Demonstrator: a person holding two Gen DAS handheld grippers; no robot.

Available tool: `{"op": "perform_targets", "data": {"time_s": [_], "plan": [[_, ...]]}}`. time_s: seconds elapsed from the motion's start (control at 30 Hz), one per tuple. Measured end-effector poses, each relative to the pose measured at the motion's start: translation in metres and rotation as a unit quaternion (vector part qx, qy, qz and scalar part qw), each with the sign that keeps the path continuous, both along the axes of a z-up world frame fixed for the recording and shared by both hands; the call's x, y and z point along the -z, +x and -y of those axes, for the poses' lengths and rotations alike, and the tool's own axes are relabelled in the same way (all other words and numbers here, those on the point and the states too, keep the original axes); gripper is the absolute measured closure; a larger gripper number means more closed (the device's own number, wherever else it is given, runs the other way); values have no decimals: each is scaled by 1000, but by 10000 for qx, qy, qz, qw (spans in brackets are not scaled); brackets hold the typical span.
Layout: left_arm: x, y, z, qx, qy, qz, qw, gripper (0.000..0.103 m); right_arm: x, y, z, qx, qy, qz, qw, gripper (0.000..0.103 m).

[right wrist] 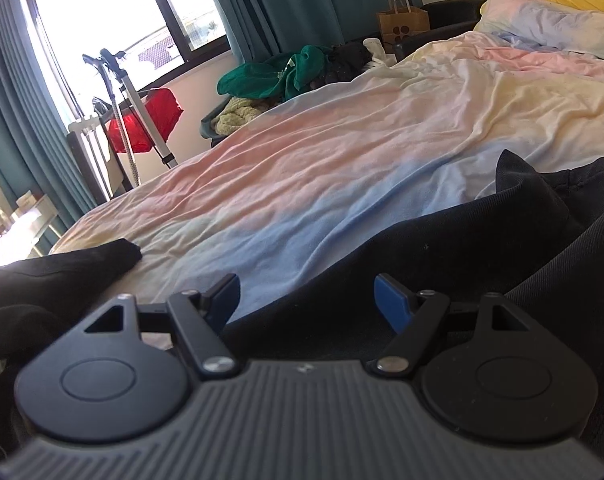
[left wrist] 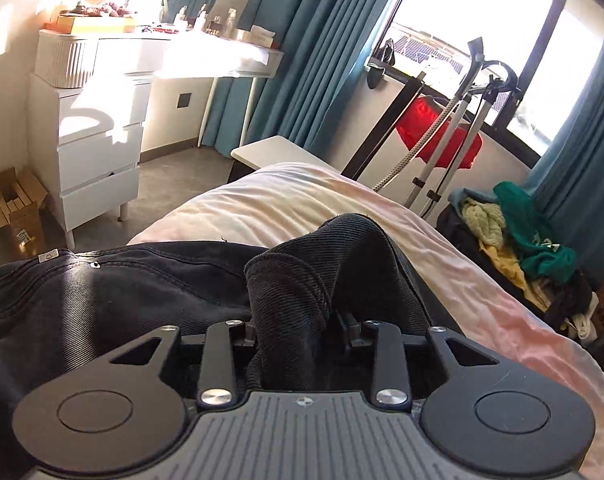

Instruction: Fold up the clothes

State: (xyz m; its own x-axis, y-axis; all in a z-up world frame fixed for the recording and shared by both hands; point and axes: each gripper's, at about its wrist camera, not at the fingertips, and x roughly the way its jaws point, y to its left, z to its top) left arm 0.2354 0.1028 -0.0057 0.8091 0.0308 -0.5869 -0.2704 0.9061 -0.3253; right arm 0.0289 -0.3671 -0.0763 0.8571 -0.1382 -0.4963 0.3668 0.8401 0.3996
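A pair of black jeans (left wrist: 101, 292) lies spread on the pastel bed sheet (left wrist: 285, 200). My left gripper (left wrist: 302, 332) is shut on a bunched fold of the jeans that rises between its fingers and hides the pads. In the right wrist view the same black jeans (right wrist: 442, 248) lie under and in front of my right gripper (right wrist: 308, 300), which stands open with its blue pads (right wrist: 392, 300) apart just above the cloth. Another part of the dark fabric (right wrist: 73, 268) lies at the left.
A white drawer unit (left wrist: 97, 152) and a dressing table stand by the far wall. A garment steamer stand (left wrist: 466, 120) with a red cloth is near the window. A heap of clothes (right wrist: 285, 68) sits beside the bed. Pillows (right wrist: 550, 24) lie at the bed's head.
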Motion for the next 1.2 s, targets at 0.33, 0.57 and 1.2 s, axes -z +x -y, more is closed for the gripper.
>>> {"op": "perform_targets", "data": {"time_s": [0.33, 0.57, 1.2], "plan": [[-21, -117, 65, 679, 1067, 474, 9908, 3, 0, 6, -20, -664, 56, 146, 9977, 26], [-8, -204, 108, 1341, 1474, 536, 9785, 3, -1, 1, -31, -987, 39, 243, 9948, 26], [4, -249, 94, 1865, 760, 1327, 9705, 3, -5, 34, -72, -2056, 226, 143, 9783, 26]]}}
